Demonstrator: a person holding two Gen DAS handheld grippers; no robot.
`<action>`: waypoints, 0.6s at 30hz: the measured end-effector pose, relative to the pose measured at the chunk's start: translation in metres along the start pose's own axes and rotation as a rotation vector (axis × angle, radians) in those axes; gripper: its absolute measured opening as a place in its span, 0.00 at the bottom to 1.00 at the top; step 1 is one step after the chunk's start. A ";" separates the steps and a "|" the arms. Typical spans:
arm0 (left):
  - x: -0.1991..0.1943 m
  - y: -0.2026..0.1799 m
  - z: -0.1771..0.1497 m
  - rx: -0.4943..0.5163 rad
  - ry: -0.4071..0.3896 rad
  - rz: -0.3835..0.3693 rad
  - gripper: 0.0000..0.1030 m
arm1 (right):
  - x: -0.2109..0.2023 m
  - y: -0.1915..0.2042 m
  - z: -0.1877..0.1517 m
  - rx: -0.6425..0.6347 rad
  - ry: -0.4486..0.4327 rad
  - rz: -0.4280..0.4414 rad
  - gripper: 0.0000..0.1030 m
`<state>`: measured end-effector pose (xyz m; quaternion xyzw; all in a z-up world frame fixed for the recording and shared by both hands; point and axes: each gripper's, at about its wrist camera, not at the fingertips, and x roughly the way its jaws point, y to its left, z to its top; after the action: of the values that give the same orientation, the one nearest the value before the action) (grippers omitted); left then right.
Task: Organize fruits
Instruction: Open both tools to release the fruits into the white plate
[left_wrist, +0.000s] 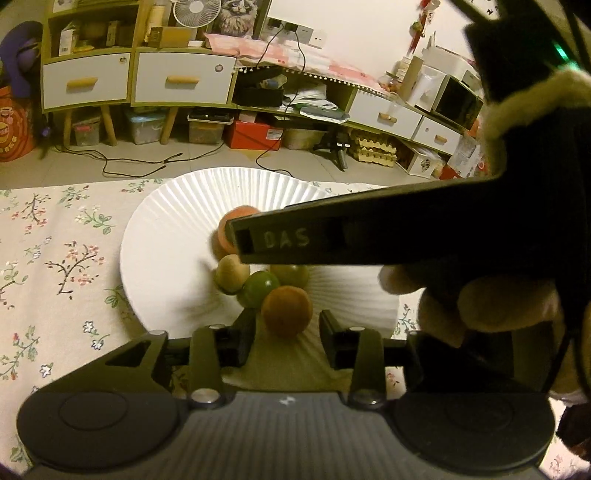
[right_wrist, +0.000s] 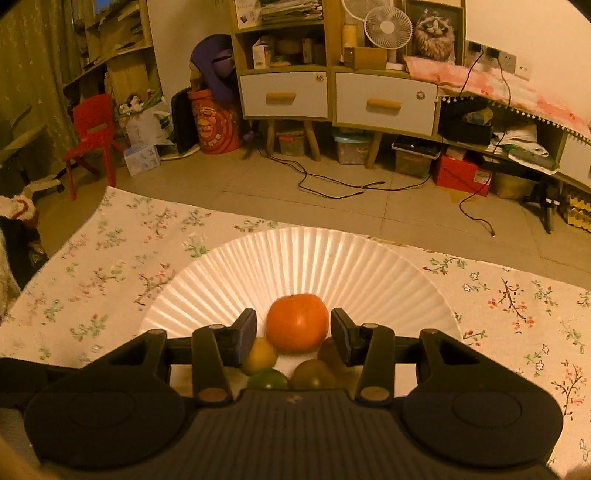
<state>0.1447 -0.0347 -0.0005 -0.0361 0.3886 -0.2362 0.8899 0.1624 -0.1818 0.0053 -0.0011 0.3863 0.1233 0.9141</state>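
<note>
At lower centre of the right wrist view, the right gripper (right_wrist: 293, 334) is holding its jaws wide around an orange fruit (right_wrist: 297, 322) lying on the white fluted plate (right_wrist: 295, 258). The left gripper (left_wrist: 287, 328), jaws likewise wide, is flanking another orange fruit (left_wrist: 287, 311).

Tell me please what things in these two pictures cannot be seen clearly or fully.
- Left wrist view: the right claw crosses the plate and hides most of the far orange fruit and part of an olive-green fruit.
- Right wrist view: the claw's own body cuts off the green fruit and brownish fruit; a finger hides most of a dark fruit.
- Whether either claw touches its fruit cannot be told.
</note>
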 end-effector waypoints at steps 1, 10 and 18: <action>-0.001 0.000 0.000 -0.002 0.001 0.002 0.46 | -0.003 0.001 0.001 -0.004 -0.005 -0.003 0.43; -0.020 -0.002 -0.005 0.017 -0.006 0.005 0.55 | -0.029 0.006 0.000 -0.030 -0.046 -0.019 0.53; -0.040 0.000 -0.016 0.044 -0.004 0.021 0.61 | -0.049 0.004 -0.013 -0.014 -0.049 -0.034 0.57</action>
<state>0.1100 -0.0145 0.0160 -0.0129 0.3820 -0.2350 0.8937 0.1188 -0.1900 0.0312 -0.0109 0.3627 0.1104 0.9253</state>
